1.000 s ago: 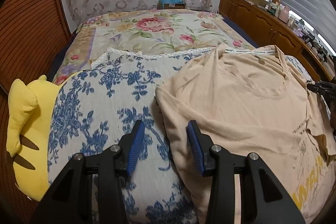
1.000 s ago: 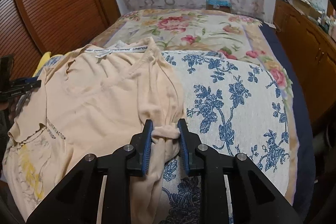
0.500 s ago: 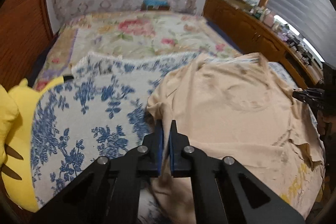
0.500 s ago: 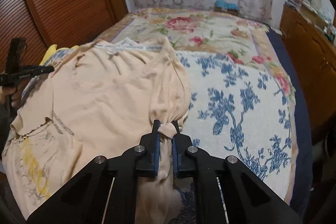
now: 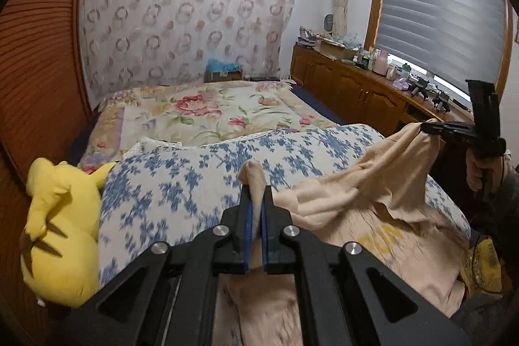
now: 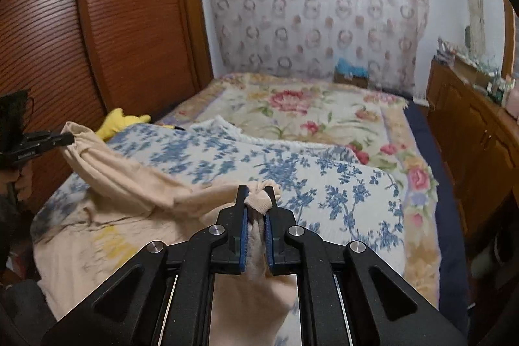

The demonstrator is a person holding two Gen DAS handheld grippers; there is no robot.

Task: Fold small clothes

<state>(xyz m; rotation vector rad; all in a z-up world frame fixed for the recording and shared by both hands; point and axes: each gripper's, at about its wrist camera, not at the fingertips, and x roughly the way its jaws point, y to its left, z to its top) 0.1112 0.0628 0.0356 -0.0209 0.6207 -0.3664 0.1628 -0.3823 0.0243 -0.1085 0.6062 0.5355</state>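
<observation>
A peach T-shirt [image 5: 350,193] with a faded yellow print lies over the blue-flowered blanket [image 5: 181,184] on the bed. My left gripper [image 5: 254,200] is shut on one bunched corner of the shirt and holds it raised. My right gripper [image 6: 258,203] is shut on the other bunched corner of the T-shirt [image 6: 129,209], also raised. Each gripper shows in the other's view, the right gripper [image 5: 431,127] at the right edge and the left gripper [image 6: 61,138] at the left. The shirt's top edge hangs between them while its lower part lies on the blanket.
A yellow plush toy [image 5: 58,222] lies at the bed's left edge against the wooden slatted wardrobe [image 6: 97,21]. A floral quilt [image 5: 207,112] covers the far bed. A wooden cabinet [image 5: 350,86] with clutter runs along the right under the window. A box [image 5: 223,70] sits by the curtain.
My left gripper has shut on the shirt's corner. Both grippers have lifted their corners off the bed and drawn back, so the shirt's top half has peeled up off the blanket.
</observation>
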